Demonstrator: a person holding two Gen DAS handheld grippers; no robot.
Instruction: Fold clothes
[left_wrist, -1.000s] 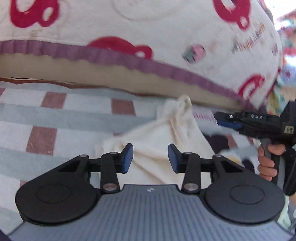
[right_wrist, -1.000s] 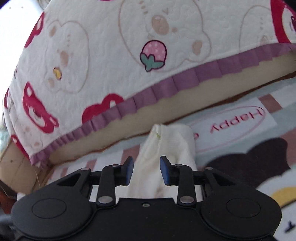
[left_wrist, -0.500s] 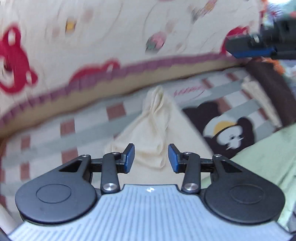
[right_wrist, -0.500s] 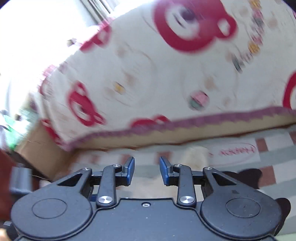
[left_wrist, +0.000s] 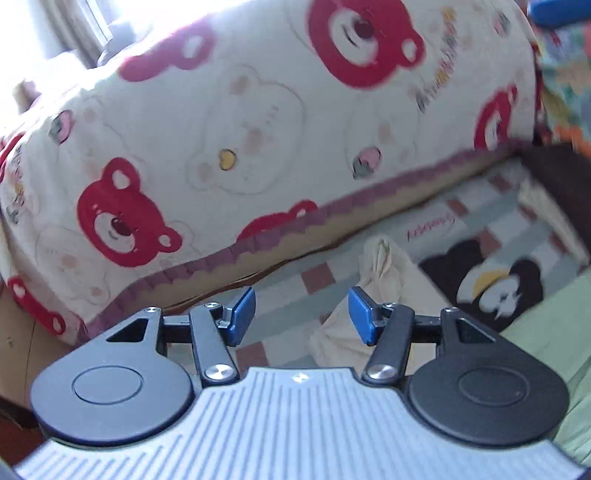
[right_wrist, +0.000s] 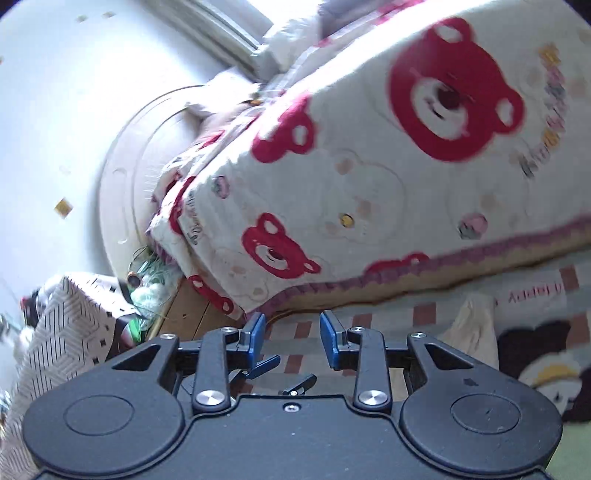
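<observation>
One cream garment (left_wrist: 384, 291) lies on the checked mat (left_wrist: 491, 218), bunched into a long narrow shape. Its long axis runs away from the grippers toward the bed; the pointed end faces the purple-frilled edge of the bear-print quilt (left_wrist: 258, 140), and the wider end sits nearest the left gripper (left_wrist: 301, 315). In the right wrist view the same garment (right_wrist: 476, 325) lies to the right of the right gripper (right_wrist: 291, 338), just beside the dark bear motif on the mat (right_wrist: 424, 310).

Two grippers are counted. Both have their blue pads spread apart with nothing between them. The left gripper's right pad overlaps the garment in view; contact cannot be confirmed.

Compared with one second ago, both cameras sit higher and further back. The garment then filled the gap between each pair of pads; it now sits right of centre in both views. The right view has swung left, exposing a patterned box (right_wrist: 66, 321).
</observation>
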